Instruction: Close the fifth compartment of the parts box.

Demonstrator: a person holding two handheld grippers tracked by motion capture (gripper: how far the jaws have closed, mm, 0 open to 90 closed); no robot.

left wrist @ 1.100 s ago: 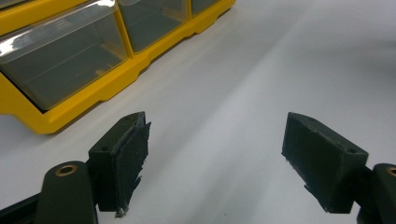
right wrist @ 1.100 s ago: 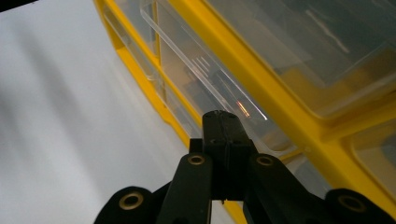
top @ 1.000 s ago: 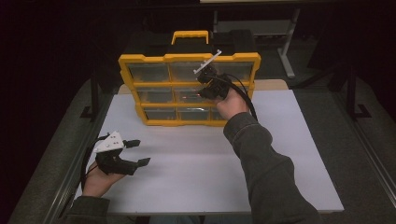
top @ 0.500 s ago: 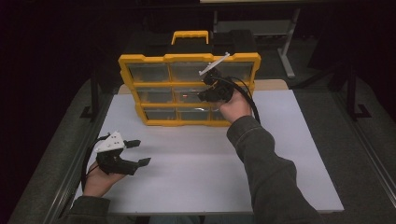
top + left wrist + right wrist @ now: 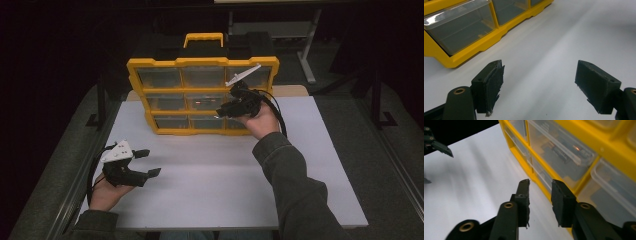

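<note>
A yellow organiser case (image 5: 202, 90) with clear plastic drawers stands upright at the back of the white table (image 5: 215, 175). My right gripper (image 5: 221, 111) hovers just in front of its middle and bottom drawers. In the right gripper view its jaws (image 5: 540, 186) have just been opening and stand partly apart with nothing between them, the drawers (image 5: 564, 150) close on their right. My left gripper (image 5: 151, 162) rests in a hand near the table's front left, open wide and empty (image 5: 539, 72). The organiser's lower corner (image 5: 461, 50) lies ahead of it.
The case has a yellow carry handle (image 5: 203, 37) on top. A dark floor and a metal table frame (image 5: 310, 65) lie behind it. The white tabletop stretches between the two grippers and to the right of the sleeve (image 5: 295, 190).
My right gripper has sunk a little, from the top right drawer towards the lower rows, and its jaws have gone from shut to partly apart. The left gripper has stayed put.
</note>
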